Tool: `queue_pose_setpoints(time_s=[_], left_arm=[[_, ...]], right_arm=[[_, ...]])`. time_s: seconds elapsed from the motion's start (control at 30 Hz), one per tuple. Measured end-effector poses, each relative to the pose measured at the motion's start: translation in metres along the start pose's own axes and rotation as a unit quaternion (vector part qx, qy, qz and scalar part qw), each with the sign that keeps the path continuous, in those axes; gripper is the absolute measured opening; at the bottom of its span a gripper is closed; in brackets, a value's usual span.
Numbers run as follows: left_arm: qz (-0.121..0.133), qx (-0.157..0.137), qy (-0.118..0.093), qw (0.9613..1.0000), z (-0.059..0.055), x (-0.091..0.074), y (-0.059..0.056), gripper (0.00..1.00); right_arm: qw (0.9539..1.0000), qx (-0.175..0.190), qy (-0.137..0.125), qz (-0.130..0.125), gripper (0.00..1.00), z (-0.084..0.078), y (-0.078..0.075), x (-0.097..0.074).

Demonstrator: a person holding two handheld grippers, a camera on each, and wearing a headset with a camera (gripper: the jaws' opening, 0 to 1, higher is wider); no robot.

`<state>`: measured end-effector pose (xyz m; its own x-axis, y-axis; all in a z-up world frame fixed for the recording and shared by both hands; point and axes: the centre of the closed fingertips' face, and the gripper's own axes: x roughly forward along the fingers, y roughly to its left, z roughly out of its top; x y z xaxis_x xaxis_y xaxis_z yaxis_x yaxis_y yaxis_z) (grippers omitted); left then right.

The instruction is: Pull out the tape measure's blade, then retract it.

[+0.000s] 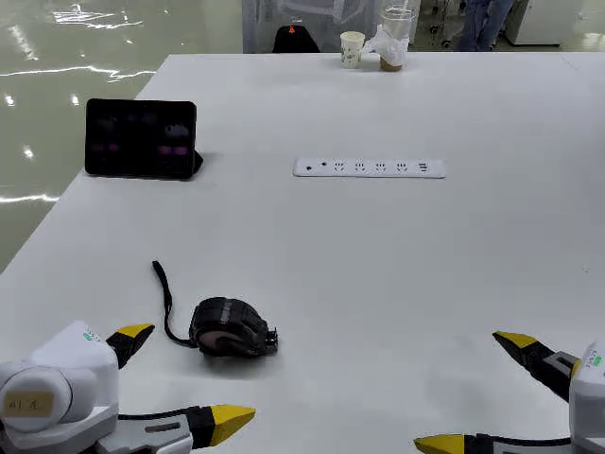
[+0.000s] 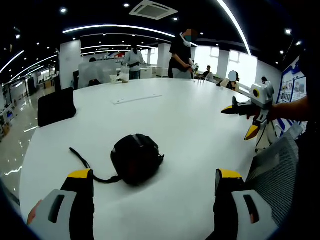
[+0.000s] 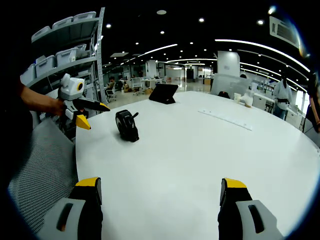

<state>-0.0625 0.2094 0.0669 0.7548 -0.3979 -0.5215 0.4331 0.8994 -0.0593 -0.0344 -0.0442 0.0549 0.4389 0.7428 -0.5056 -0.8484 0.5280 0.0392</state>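
Note:
A black tape measure (image 1: 232,328) with a black wrist strap (image 1: 164,293) lies on the white table (image 1: 378,255), blade fully in. My left gripper (image 1: 187,378) stands open just left of and in front of it, jaws wide, nothing between them. The left gripper view has the tape measure (image 2: 136,157) a short way ahead between the yellow fingertips (image 2: 80,175). My right gripper (image 1: 477,390) is open at the table's near right, far from the tape measure (image 3: 127,125), which lies ahead to its left beside the left gripper (image 3: 92,113).
A dark tablet (image 1: 141,138) stands propped at the left. A white power strip (image 1: 369,168) lies mid-table. A paper cup (image 1: 352,48) and a clear container (image 1: 394,43) sit at the far edge. People stand beyond the table.

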Motion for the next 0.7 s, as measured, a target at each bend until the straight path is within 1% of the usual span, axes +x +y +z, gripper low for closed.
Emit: queue_pose_setpoints(time_s=[0.07, 0.17, 0.23, 0.27, 0.4, 0.7], left_arm=[[-0.002, -0.003, 0.003, 1.0, -0.0008, 0.0, -0.0001, 0.99], [-0.008, -0.005, 0.0, 1.0, 0.0002, -0.0008, -0.002, 0.99], [-0.012, -0.003, 0.001, 0.9999, 0.0008, -0.0012, -0.0044, 0.99], [-0.018, -0.003, 0.002, 0.9998, 0.0013, -0.0013, -0.0073, 0.99], [-0.017, 0.0, 0.006, 0.9998, 0.0012, -0.0014, -0.007, 0.99], [-0.02, -0.001, 0.004, 0.9998, 0.002, -0.002, -0.0071, 0.99]], right_arm=[[1.0, 0.0, 0.0, 0.0, 0.99, 0.0, -0.0001, -0.0005], [1.0, 0.0, 0.0, 0.0, 0.99, 0.0002, -0.0002, -0.0014], [1.0, 0.001, -0.001, -0.001, 0.99, 0.0009, -0.0004, -0.0019], [1.0, 0.001, -0.001, 0.0, 0.99, 0.0013, -0.0004, -0.0021], [1.0, 0.0, 0.0, 0.0, 0.99, 0.0012, -0.0007, -0.0027], [1.0, 0.0, -0.001, 0.002, 0.99, 0.0008, -0.0001, -0.0034]])
